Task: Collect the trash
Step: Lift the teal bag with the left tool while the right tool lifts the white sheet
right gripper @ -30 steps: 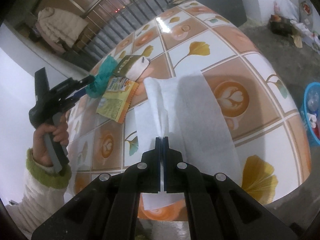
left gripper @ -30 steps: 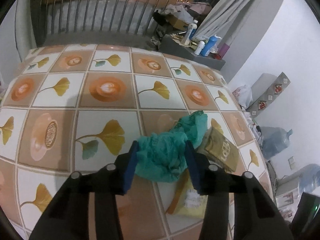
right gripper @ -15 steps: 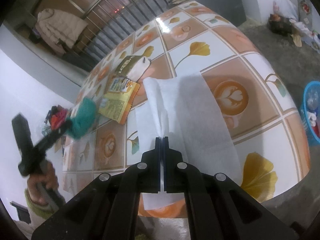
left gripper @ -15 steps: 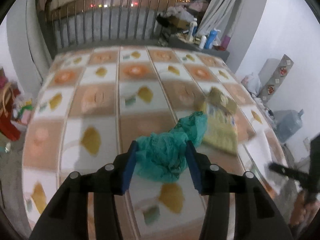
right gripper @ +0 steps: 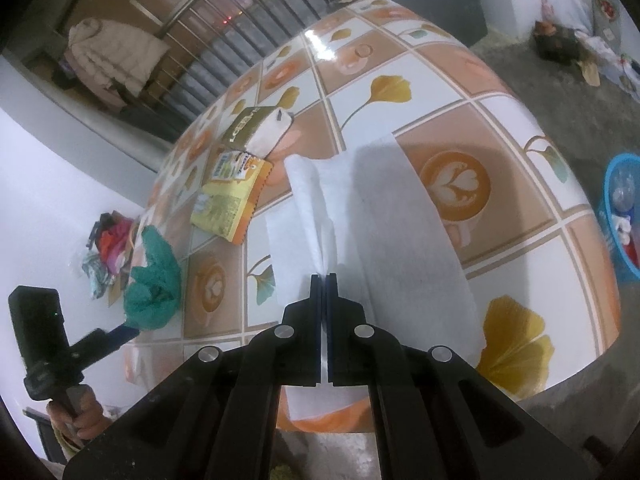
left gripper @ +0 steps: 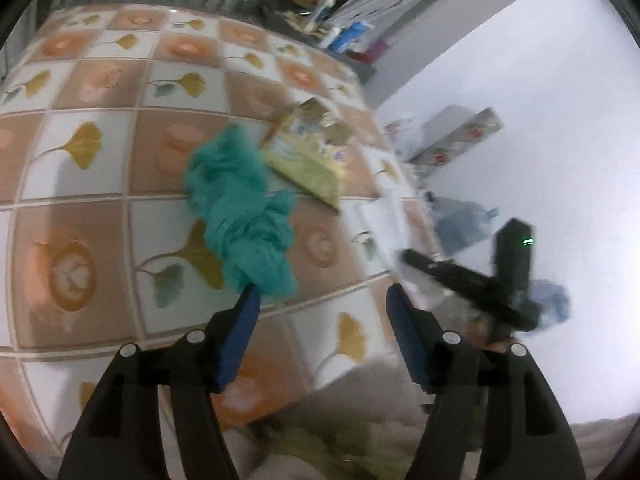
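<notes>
Left gripper [left gripper: 320, 300], jaws just opening wide, teal net [left gripper: 240, 208] clinging to one finger at centre frame; right gripper [right gripper: 324, 280] pinches white tissue [right gripper: 360, 220] tight.

On the table [right gripper: 500, 92], a tissue [right gripper: 384, 216] is laid nearest; a snack packet [right gripper: 230, 196] is placed left of it, a carton [right gripper: 248, 126] farther back.

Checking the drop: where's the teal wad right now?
Left wrist view: teal wad at the left tongs' left finger tip, over the table's edge, beside the yellow packet.
</notes>
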